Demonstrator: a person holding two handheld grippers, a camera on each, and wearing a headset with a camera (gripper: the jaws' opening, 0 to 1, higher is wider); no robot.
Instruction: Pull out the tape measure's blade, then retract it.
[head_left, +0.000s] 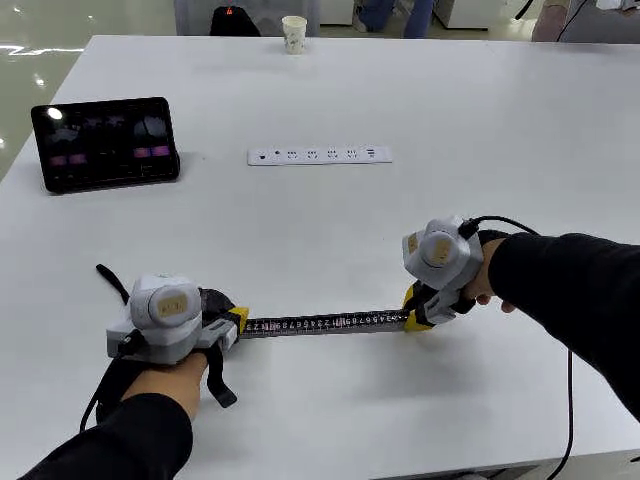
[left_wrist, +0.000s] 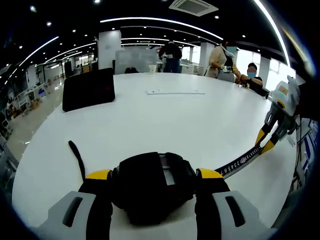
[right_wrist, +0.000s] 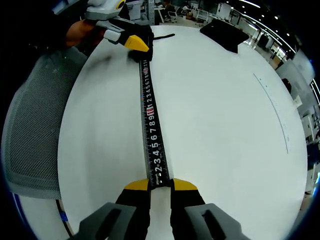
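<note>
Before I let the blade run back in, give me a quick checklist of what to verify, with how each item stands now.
1. left gripper shut on the tape measure case: ok.
2. right gripper shut on the tip of the blade: ok.
3. blade straight between the two grippers, no kink seen: ok.
4. power strip and tablet well away from the blade's path: ok.
5. strap of the case lies on the side away from the blade: ok.
6. Blade lock on the case released: cannot tell.
</note>
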